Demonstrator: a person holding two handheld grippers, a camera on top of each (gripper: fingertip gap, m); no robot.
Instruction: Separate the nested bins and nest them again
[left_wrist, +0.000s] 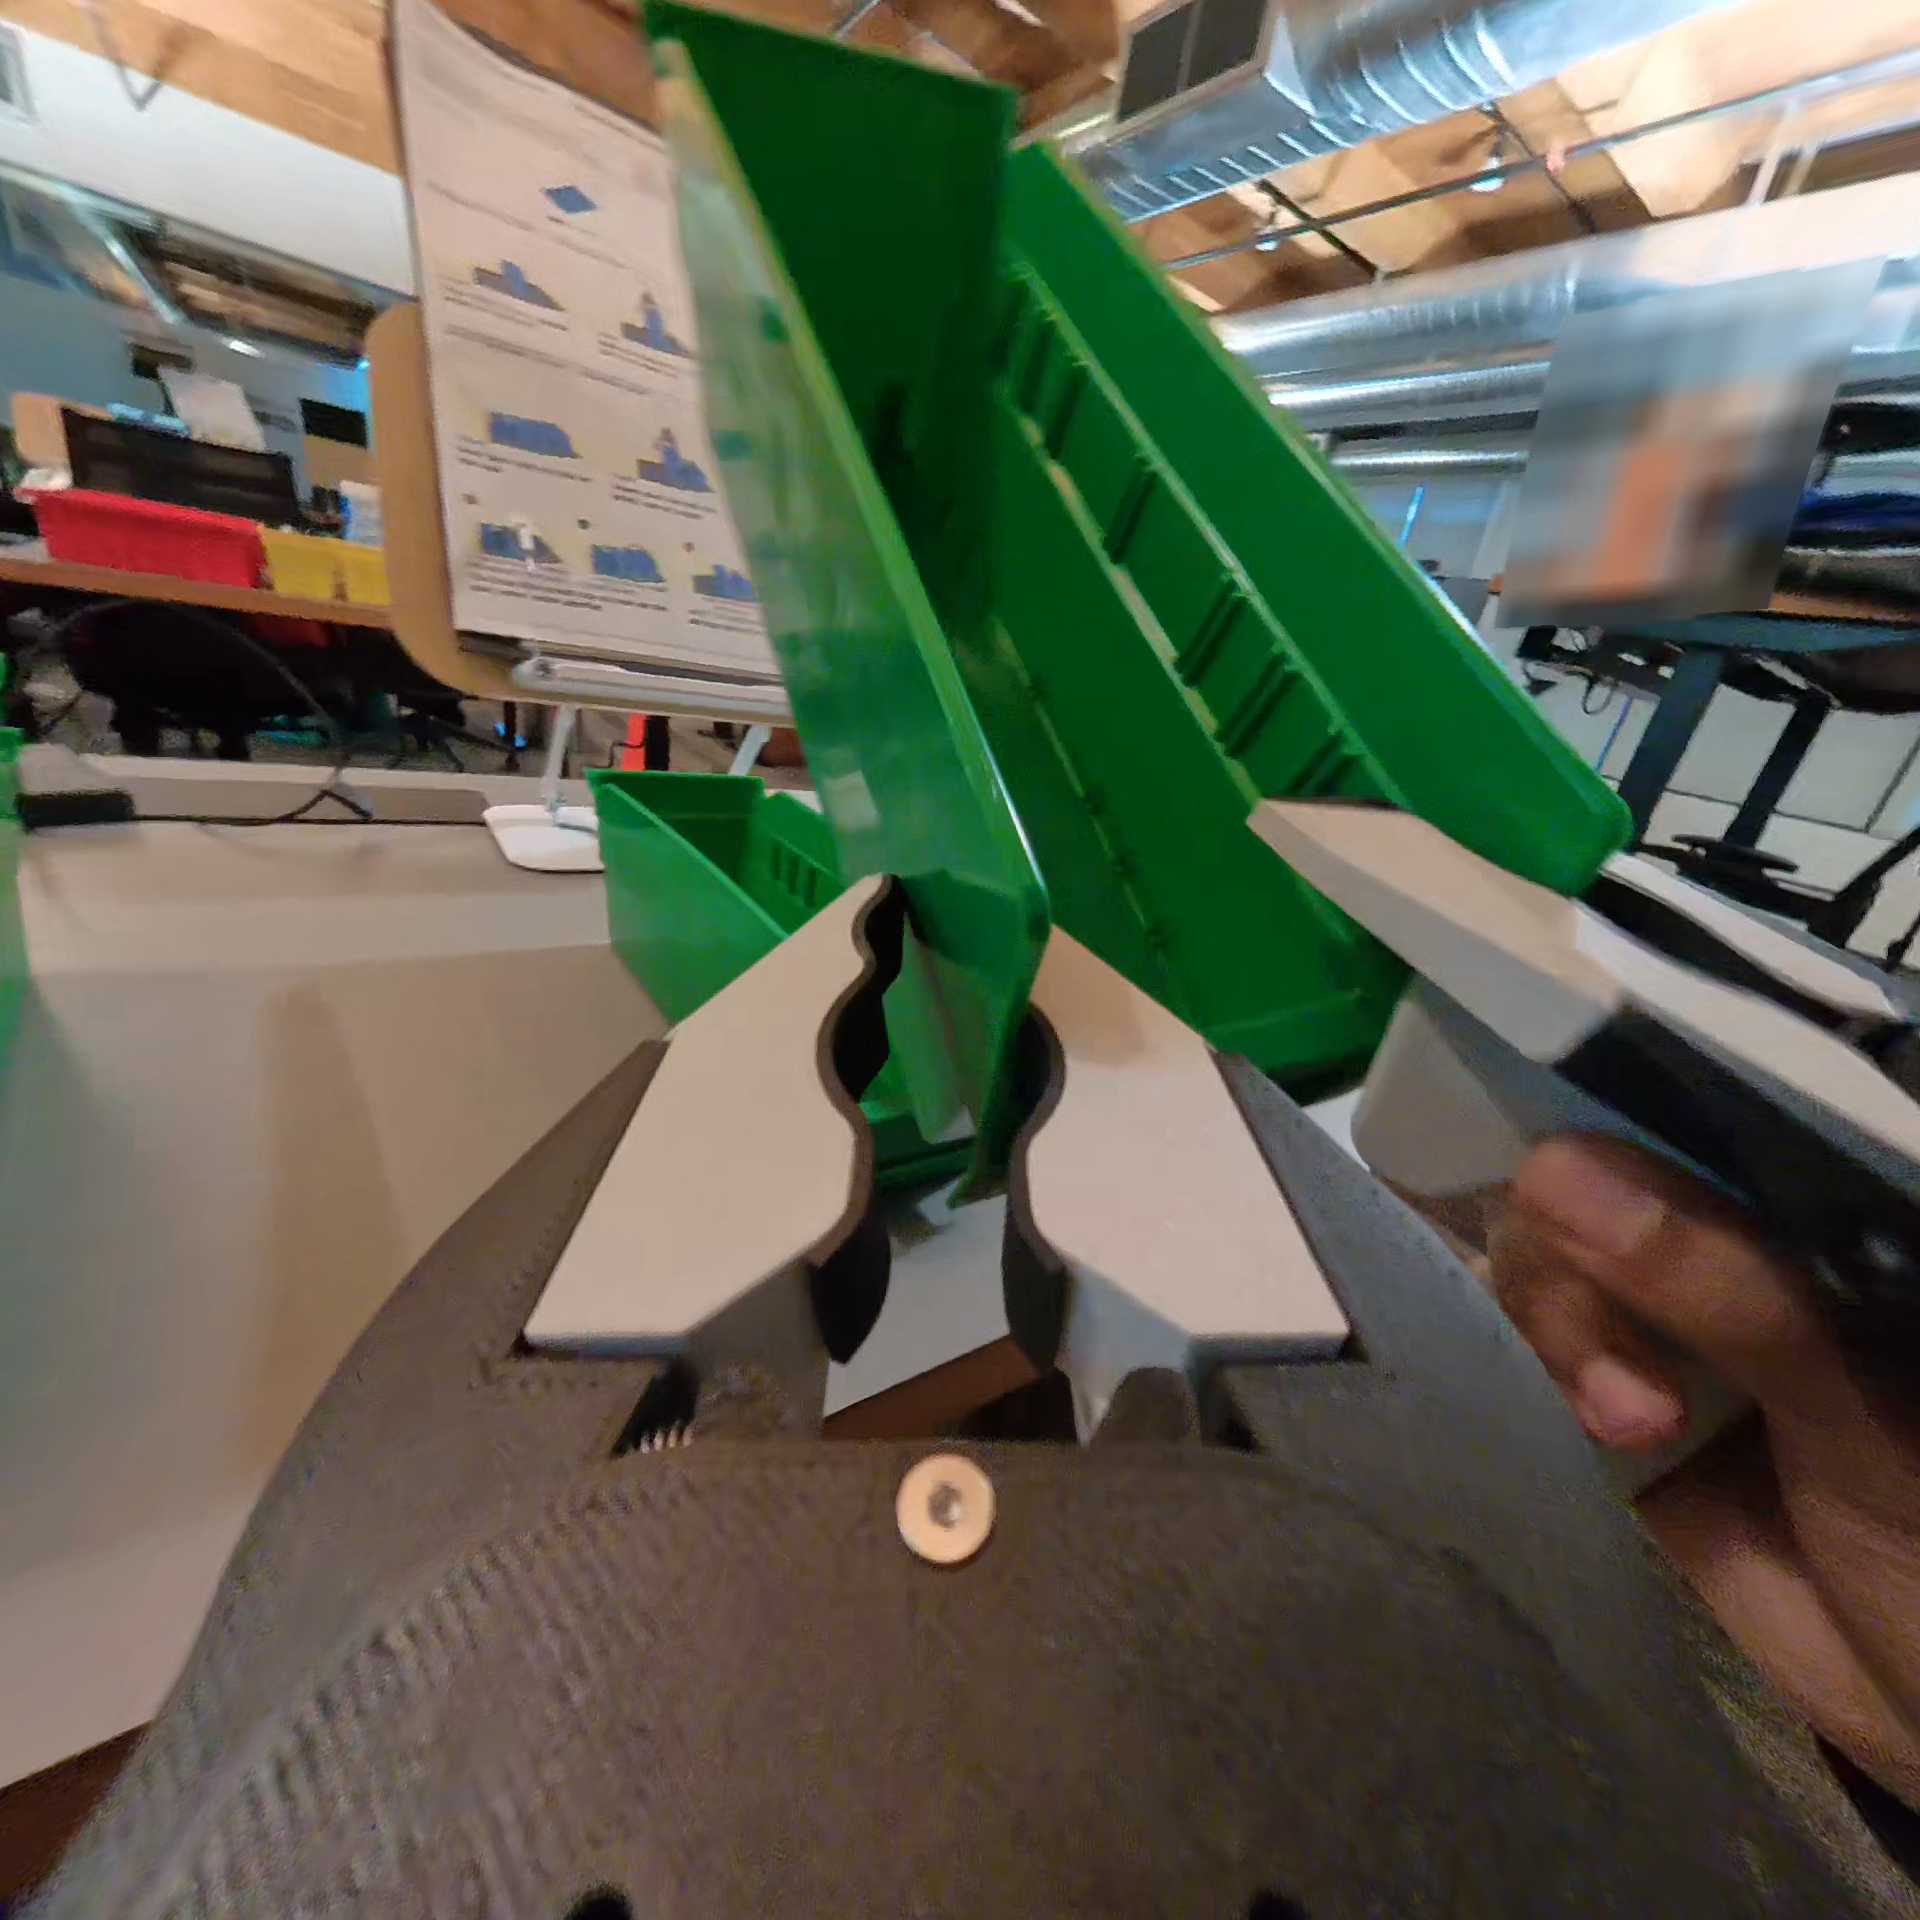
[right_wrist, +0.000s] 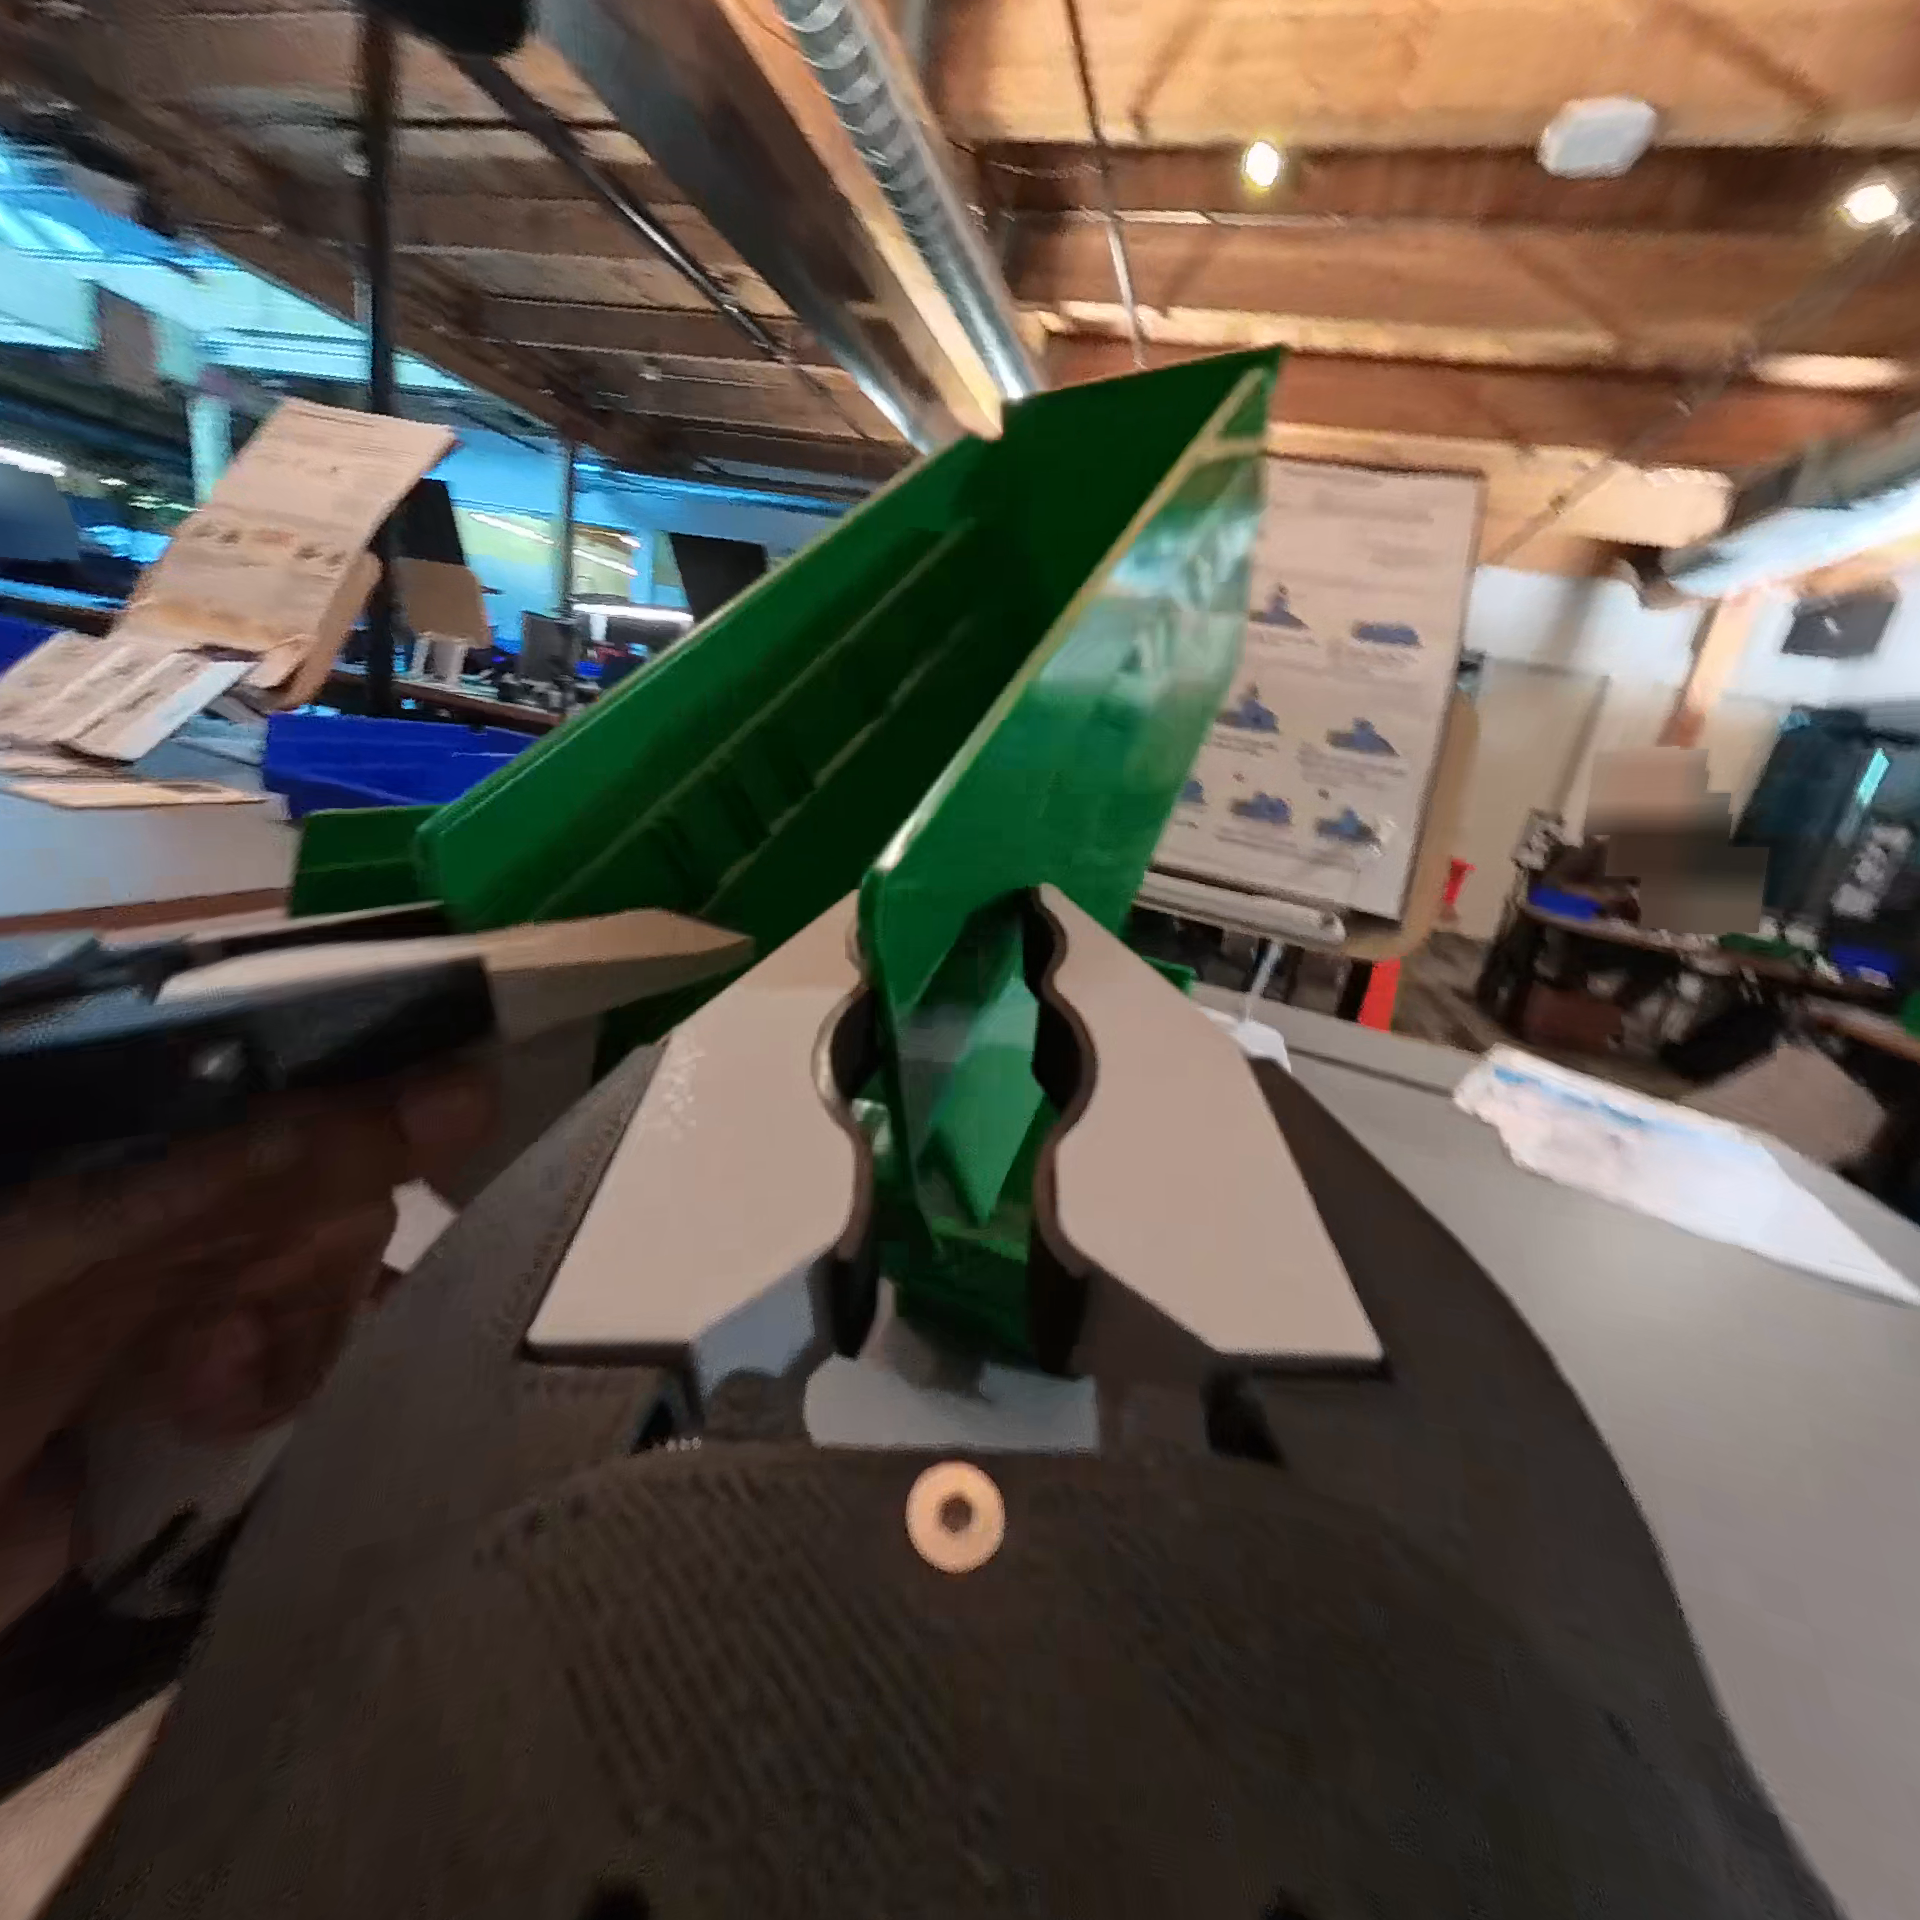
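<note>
A long green bin (left_wrist: 1195, 540) hangs tilted in the air between both grippers. My left gripper (left_wrist: 966, 914) is shut on one side wall near its lower corner. My right gripper (right_wrist: 951, 914) is open. The other side wall (right_wrist: 1081, 748) stands between its fingers, and the pads do not press on it. The right gripper also shows in the left wrist view (left_wrist: 1455, 914), at the bin's far wall. The left gripper shows in the right wrist view (right_wrist: 582, 966). A second green bin (left_wrist: 686, 883) sits on the grey table (left_wrist: 260, 1039) behind the held one.
A poster board on a white stand (left_wrist: 561, 416) stands at the table's far edge. A blue bin (right_wrist: 384, 753) sits on a table to the left. White papers (right_wrist: 1642, 1132) lie on the table at right. A hand (left_wrist: 1662, 1299) holds the right gripper.
</note>
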